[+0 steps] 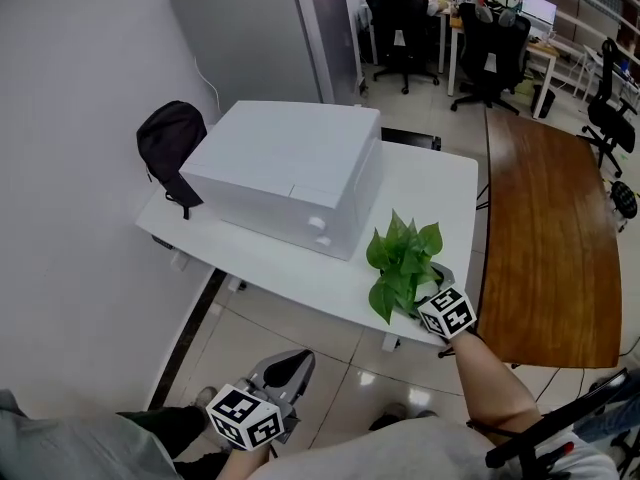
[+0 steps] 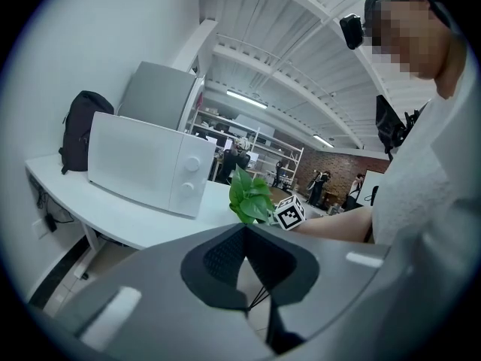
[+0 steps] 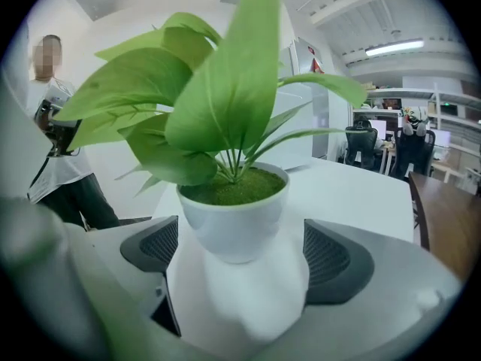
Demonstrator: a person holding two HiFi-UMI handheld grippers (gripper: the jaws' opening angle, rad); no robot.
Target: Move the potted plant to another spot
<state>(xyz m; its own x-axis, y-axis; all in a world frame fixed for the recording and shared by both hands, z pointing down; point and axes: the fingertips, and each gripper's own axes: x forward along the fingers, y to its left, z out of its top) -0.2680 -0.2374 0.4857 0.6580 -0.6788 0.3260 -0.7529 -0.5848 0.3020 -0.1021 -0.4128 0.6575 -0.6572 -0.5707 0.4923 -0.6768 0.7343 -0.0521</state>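
Note:
A small potted plant [image 1: 404,258] with broad green leaves stands near the front right corner of the white table [image 1: 440,183]. In the right gripper view its white pot [image 3: 234,216] sits upright on the table between the two dark pads, with a gap on each side. My right gripper [image 1: 436,282] is open around the pot, and its marker cube hangs just off the table's edge. My left gripper [image 1: 290,365] is held low over the floor in front of the table, jaws together and empty. From it the plant [image 2: 249,193] shows far ahead.
A large white microwave-like box [image 1: 290,173] fills the table's left and middle. A black backpack [image 1: 170,140] leans against the wall at the far left. A brown wooden table [image 1: 550,238] adjoins on the right. Office chairs and desks stand behind.

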